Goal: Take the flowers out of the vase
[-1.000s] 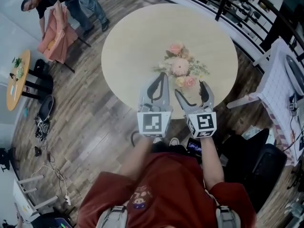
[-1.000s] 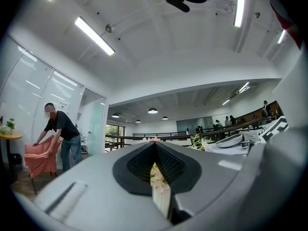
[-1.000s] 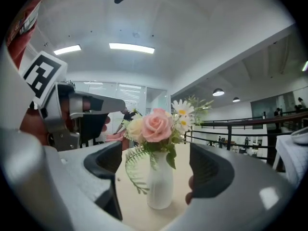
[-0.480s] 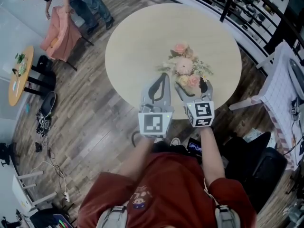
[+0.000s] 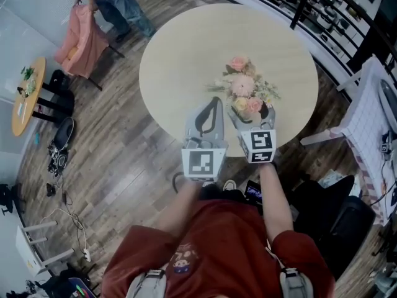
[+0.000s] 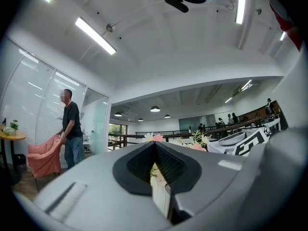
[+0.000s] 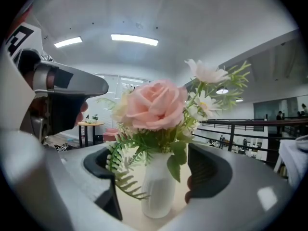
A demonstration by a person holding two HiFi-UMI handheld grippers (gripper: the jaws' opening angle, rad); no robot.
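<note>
Holding right gripper (image 5: 251,117) jaws apart around the vase (image 7: 156,191) of flowers (image 7: 154,105) by the table (image 5: 180,48) edge, pressing left gripper (image 5: 213,103) jaws together

Nothing legible here, no words, no numbers: just black-and-white square codes on the left marker cube (image 5: 203,161) and right marker cube (image 5: 262,146); the shirt print (image 5: 181,257) is too small to read.

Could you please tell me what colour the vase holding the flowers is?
The vase is white. It shows best in the right gripper view.
</note>
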